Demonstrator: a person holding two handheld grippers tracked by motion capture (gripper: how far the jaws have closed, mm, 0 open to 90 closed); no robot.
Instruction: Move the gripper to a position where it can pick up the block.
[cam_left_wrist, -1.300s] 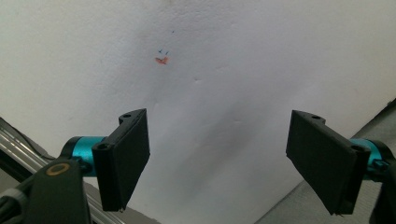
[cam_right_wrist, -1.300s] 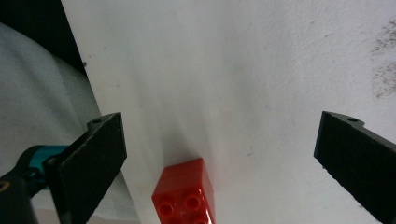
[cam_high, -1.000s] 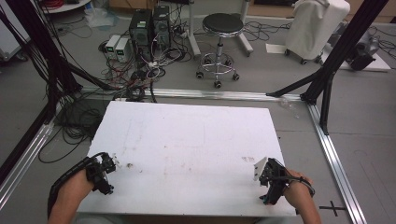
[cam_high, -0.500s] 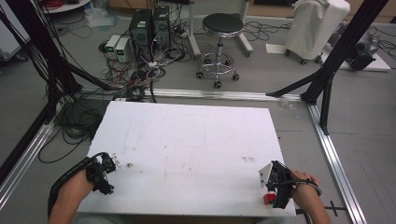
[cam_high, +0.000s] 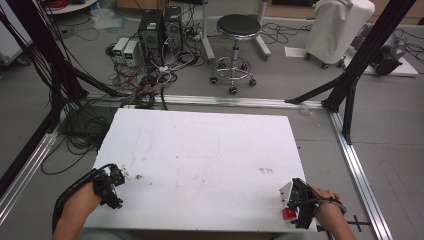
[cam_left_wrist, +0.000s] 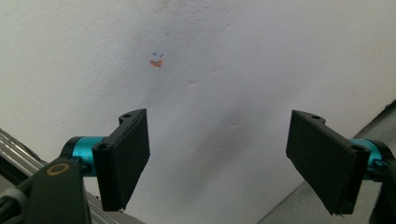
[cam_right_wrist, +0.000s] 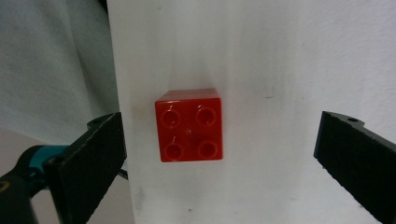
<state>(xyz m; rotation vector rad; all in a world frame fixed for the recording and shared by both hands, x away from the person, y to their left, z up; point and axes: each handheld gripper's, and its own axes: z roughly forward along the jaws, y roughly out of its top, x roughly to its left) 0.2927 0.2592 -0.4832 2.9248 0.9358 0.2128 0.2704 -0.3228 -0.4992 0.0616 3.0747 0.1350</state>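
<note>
A red four-stud brick (cam_right_wrist: 189, 125) sits on the white table (cam_high: 200, 150) close to its front edge, near the right corner. In the high view the red brick (cam_high: 288, 214) peeks out from under my right gripper (cam_high: 296, 201). In its own view my right gripper (cam_right_wrist: 224, 149) is open, its jaws wide on either side of the brick without touching it. My left gripper (cam_high: 117, 189) rests at the table's front left corner. My left gripper (cam_left_wrist: 217, 140) is open with nothing between its jaws, above bare tabletop with a small orange mark (cam_left_wrist: 156, 63).
Aluminium rails (cam_high: 360, 170) frame the table on the floor. Behind the far edge lie tangled cables (cam_high: 150, 85), computer boxes (cam_high: 160, 25) and a black stool (cam_high: 235, 30). Black frame posts (cam_high: 370, 55) rise at the right and left.
My right gripper has drawn back toward the table's front edge and tipped downward. The red brick has come into sight beneath it. The left gripper has stayed put.
</note>
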